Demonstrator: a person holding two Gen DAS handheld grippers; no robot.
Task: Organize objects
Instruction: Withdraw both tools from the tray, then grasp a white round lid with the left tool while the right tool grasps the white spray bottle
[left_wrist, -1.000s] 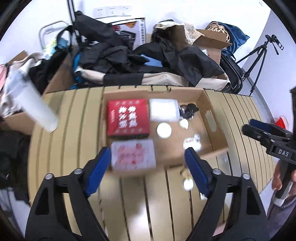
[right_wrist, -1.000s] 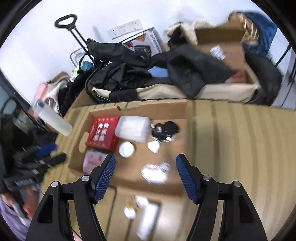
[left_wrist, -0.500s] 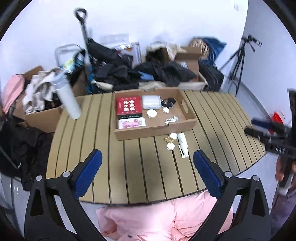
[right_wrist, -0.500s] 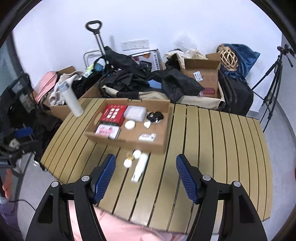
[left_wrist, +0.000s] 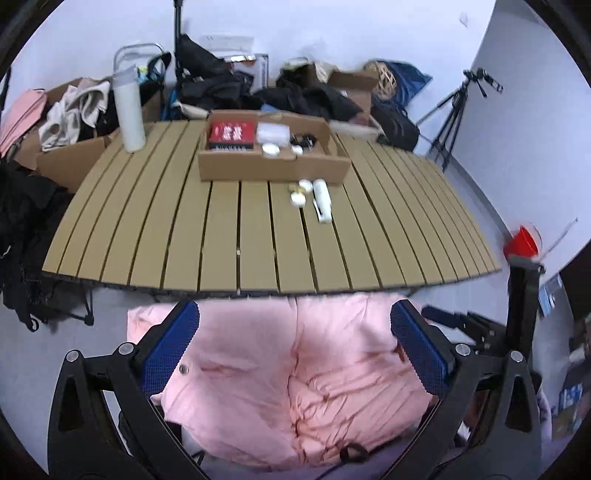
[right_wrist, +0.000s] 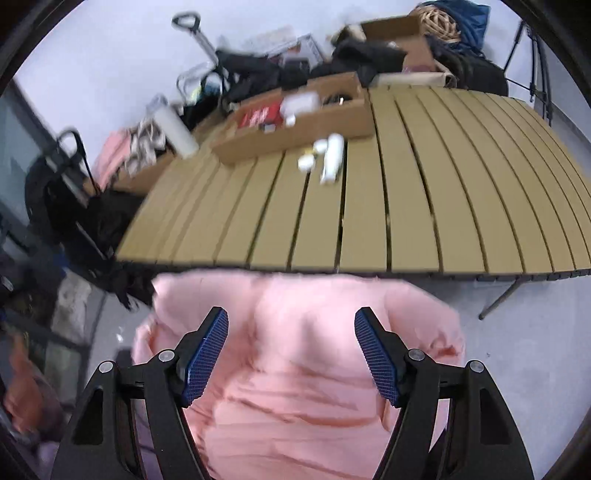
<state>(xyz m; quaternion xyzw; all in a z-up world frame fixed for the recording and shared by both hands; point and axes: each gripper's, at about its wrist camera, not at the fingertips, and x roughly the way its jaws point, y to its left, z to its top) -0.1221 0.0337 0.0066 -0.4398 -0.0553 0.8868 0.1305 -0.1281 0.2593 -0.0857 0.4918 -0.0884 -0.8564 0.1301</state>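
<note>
The cardboard box (left_wrist: 273, 162) sits toward the far side of the slatted table (left_wrist: 258, 236), at about 12 o'clock in the left wrist view and 11 o'clock in the right wrist view (right_wrist: 295, 122). Inside it lie a red packet (left_wrist: 232, 132), a white packet (left_wrist: 272, 133), a round white lid (left_wrist: 270, 149) and a dark tangle of small things (left_wrist: 304, 140). Just outside its near wall, at 1 o'clock from the table's middle, lie a white tube (left_wrist: 321, 197), pointing toward the near edge, and two small white jars (left_wrist: 297, 198) beside it; in the right wrist view the tube (right_wrist: 332, 157) and jars (right_wrist: 306, 162) are blurred. A tall white bottle (left_wrist: 128, 110) stands upright near the far left edge, well apart from the box.

The near half of the table is bare slats, and its near edge runs straight across both views. Below that edge a pink quilted jacket (left_wrist: 295, 369) fills the foreground.

Both grippers have drawn back since half a second ago: the table has dropped away to the upper half of each view, and the jacket now takes much more of the frame. The left gripper (left_wrist: 295, 350) hangs over the jacket with its blue pads spread wide, holding nothing. The right gripper (right_wrist: 291, 354) is likewise spread apart and empty over the jacket.
</note>
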